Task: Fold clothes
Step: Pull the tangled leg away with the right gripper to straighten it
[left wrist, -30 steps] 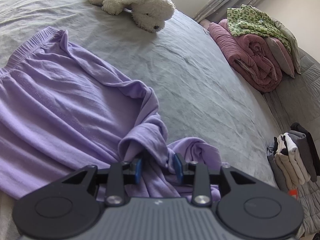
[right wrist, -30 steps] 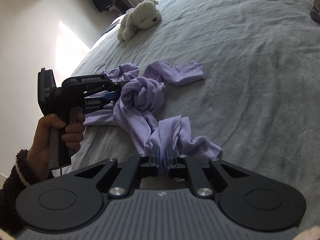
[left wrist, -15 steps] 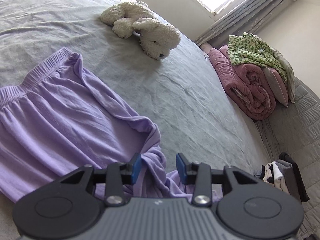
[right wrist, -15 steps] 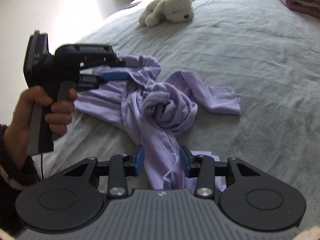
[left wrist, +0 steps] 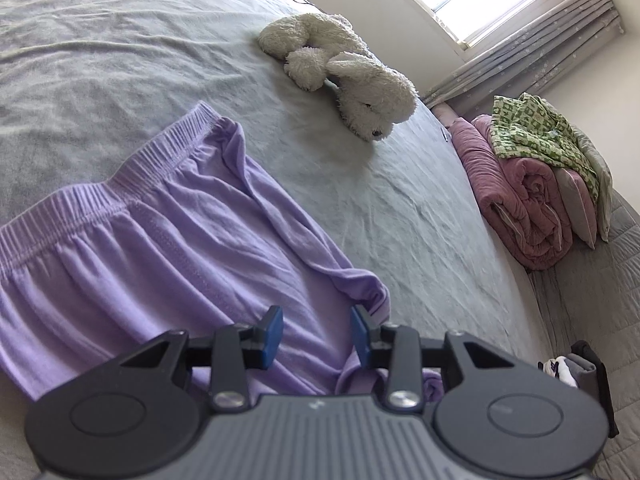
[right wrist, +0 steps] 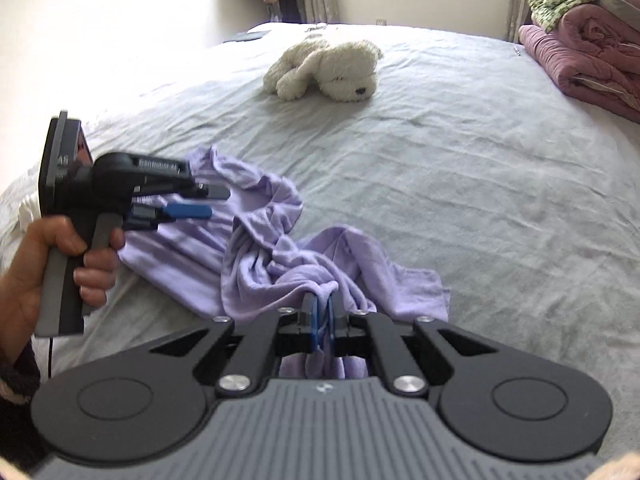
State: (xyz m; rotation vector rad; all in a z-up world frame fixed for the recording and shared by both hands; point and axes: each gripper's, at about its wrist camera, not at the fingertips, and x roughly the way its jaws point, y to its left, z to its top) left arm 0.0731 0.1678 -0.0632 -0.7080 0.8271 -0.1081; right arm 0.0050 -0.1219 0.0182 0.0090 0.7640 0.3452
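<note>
Garment: lilac trousers (left wrist: 132,248) are laid on the grey bed (left wrist: 400,216), the elastic waistband flat and toward the bed's left edge, the legs bunched and twisted nearer its middle.
Right gripper (right wrist: 320,320): its jaws are closing, and a gathered ridge of the lilac cloth is pinched between the blue pads.
Left gripper (left wrist: 316,334): its jaws are parted above the cloth; nothing is clamped, though fabric lies below and between the fingers.
Handling: the cloth is judged thin, light and limp; it will sag and drag when lifted. A hem or the waistband corners are judged the best holds.
Writing: small white lettering is seen on the left gripper's body in the right wrist view, too blurred to be read.
Others: a white plush dog (right wrist: 328,70) rests toward the bed's far edge.
</note>
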